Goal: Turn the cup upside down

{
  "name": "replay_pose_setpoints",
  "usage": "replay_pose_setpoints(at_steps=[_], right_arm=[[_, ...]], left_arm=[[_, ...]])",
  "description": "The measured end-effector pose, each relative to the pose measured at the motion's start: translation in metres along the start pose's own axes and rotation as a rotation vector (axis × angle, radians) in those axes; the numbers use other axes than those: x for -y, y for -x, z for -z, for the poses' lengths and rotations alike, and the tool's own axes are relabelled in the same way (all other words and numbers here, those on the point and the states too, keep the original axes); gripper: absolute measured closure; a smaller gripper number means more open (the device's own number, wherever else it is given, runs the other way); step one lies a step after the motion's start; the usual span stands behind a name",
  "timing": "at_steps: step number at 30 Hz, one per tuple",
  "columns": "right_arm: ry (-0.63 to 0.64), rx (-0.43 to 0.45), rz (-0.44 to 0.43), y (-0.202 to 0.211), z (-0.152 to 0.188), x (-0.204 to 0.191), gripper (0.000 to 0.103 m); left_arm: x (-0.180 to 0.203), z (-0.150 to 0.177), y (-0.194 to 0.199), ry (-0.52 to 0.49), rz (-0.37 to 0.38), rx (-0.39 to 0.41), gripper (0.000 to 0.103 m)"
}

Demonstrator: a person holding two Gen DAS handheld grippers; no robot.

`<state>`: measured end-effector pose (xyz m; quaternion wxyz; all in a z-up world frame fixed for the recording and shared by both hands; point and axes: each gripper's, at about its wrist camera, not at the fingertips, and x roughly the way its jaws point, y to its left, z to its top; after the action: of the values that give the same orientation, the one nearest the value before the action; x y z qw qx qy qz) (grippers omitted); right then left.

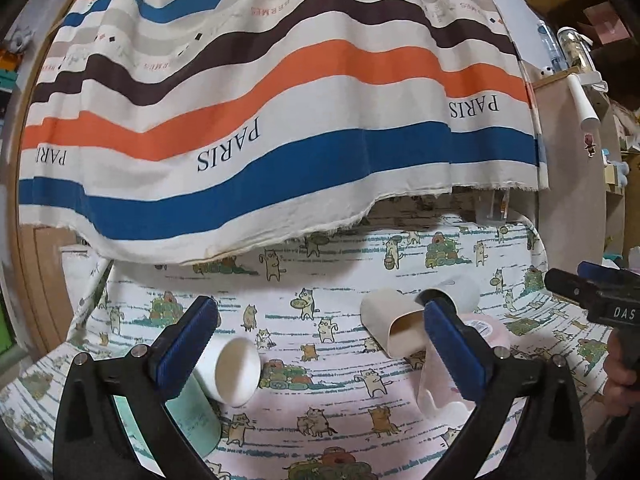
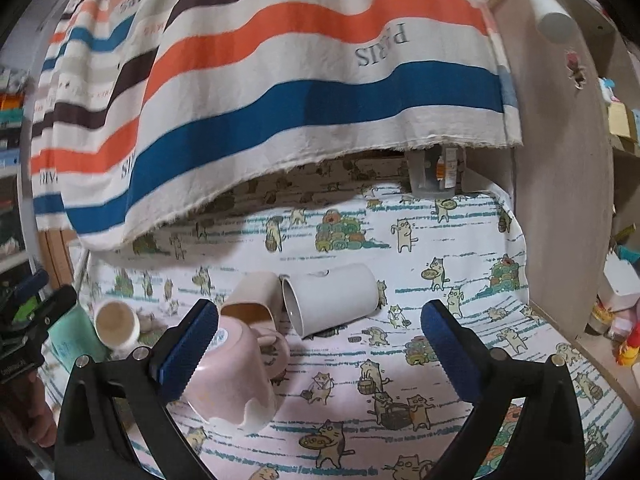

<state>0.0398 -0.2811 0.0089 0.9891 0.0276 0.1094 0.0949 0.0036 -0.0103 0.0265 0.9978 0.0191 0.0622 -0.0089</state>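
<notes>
Several cups are on the cat-print tablecloth (image 2: 400, 280). A pink mug (image 2: 236, 376) stands upside down beside my right gripper's left finger; it also shows in the left wrist view (image 1: 476, 344). A white mug (image 2: 332, 300) lies on its side, mouth to the left. A beige cup (image 2: 252, 296) lies on its side behind the pink mug; it also shows in the left wrist view (image 1: 394, 328). A small white cup (image 1: 236, 372) lies on its side by a mint cup (image 1: 192, 420). My left gripper (image 1: 320, 344) is open and empty. My right gripper (image 2: 320, 352) is open and empty.
A striped cloth (image 1: 260, 120) printed PARIS hangs over the back of the table. A wooden panel (image 2: 560, 160) stands at the right. A clear holder (image 2: 436, 176) sits at the back right. Shelves with clutter are at the far right.
</notes>
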Motion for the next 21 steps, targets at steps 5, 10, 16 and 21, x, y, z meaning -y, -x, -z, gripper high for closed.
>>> replay_pose_setpoints(at_steps=[5, 10, 16, 21], right_arm=[[0.036, 0.004, 0.022, -0.003, 0.006, -0.008, 0.001], [0.062, 0.002, 0.023, -0.005, 0.011, -0.014, 0.001], [0.11, -0.048, 0.021, -0.015, 0.017, -0.024, 0.001], [0.1, -0.038, 0.028, -0.013, 0.018, -0.022, 0.001]], left_arm=[[0.002, 0.006, -0.003, -0.004, -0.01, -0.006, 0.0], [-0.008, 0.009, -0.015, 0.055, -0.018, -0.07, 0.001], [-0.005, 0.017, -0.035, 0.046, 0.0, -0.183, 0.001], [-0.003, 0.018, -0.036, 0.038, 0.008, -0.191, 0.0]])
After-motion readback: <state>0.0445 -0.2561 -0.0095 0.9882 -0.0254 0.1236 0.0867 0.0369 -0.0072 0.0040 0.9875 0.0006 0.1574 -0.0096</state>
